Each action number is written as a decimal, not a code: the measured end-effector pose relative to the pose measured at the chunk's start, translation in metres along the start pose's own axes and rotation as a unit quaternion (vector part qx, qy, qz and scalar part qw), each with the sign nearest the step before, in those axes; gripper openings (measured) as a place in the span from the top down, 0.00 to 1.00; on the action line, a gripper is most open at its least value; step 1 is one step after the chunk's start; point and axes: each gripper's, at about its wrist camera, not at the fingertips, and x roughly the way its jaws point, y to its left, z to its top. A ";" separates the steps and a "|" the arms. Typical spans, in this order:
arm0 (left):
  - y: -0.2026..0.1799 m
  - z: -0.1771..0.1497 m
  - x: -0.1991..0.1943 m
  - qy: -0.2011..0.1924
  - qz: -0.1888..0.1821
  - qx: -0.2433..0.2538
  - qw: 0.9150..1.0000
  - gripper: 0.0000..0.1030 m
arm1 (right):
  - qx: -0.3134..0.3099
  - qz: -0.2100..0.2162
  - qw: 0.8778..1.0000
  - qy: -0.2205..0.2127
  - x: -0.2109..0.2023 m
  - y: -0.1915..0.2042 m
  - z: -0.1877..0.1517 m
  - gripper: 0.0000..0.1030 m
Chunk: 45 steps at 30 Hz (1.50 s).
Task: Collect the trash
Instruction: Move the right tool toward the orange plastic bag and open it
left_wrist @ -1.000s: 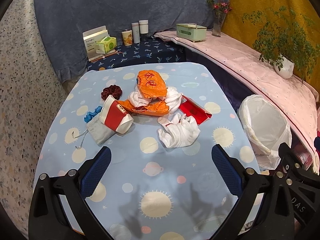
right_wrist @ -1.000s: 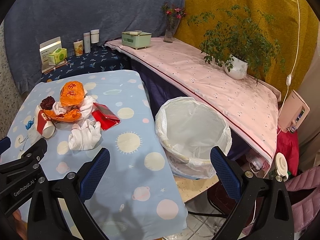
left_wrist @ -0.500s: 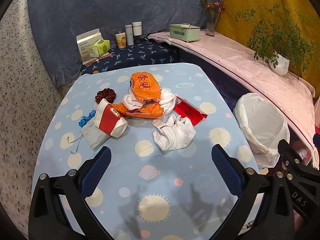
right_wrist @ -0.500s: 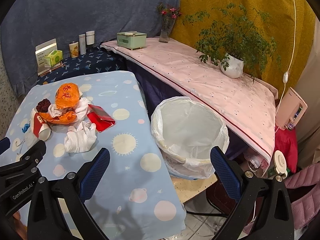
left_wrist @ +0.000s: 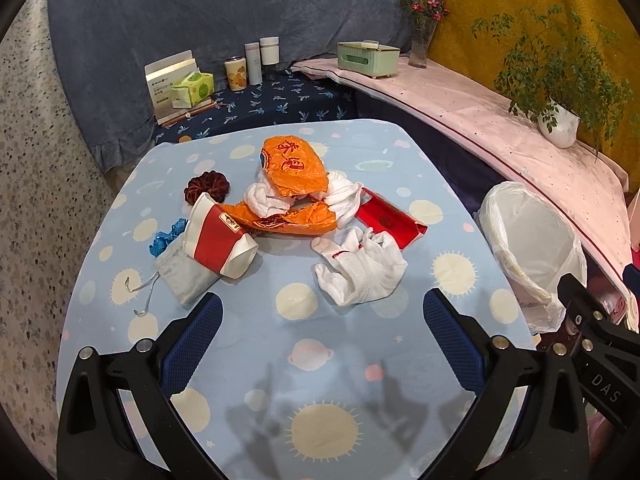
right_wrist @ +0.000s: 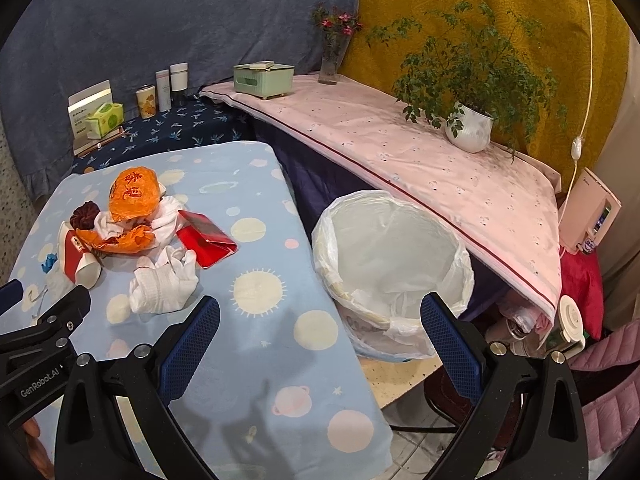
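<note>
Left gripper (left_wrist: 320, 320): spread, empty, above table (left_wrist: 400, 420).
Right gripper (right_wrist: 320, 320): spread (empty too).
Trash (left_wrist: 296, 188): piled mid-table.
Bin (right_wrist: 452, 240): beside table.

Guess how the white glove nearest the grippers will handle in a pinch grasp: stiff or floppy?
Probably floppy: the white glove lies crumpled, fingers splayed. Likely light, knit fabric, so it should drape and dangle from the pads. Unlikely to roll or slip; it touches the red packet, which may shift too.
</note>
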 end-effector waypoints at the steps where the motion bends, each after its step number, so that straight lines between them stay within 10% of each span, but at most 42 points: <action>1: 0.004 0.000 0.004 0.002 0.001 -0.003 1.000 0.07 | -0.001 0.004 1.000 0.001 0.003 0.003 -0.001 0.07; 19: 0.113 -0.002 0.074 0.024 0.048 -0.080 0.995 0.07 | -0.052 0.080 0.995 0.024 0.071 0.093 0.001 0.08; 31: 0.146 0.011 0.102 0.037 0.039 -0.131 0.990 0.07 | -0.055 0.113 0.990 0.065 0.116 0.124 0.005 0.29; 37: 0.127 0.023 0.104 0.037 0.002 -0.124 0.992 0.07 | -0.046 0.142 0.984 0.098 0.137 0.133 0.001 0.52; 42: 0.098 0.032 0.114 0.052 -0.038 -0.123 0.990 0.08 | -0.051 0.160 0.979 0.117 0.147 0.135 -0.004 0.90; 45: 0.085 0.036 0.121 0.058 -0.048 -0.126 0.989 0.08 | -0.043 0.172 0.978 0.114 0.144 0.131 -0.005 0.91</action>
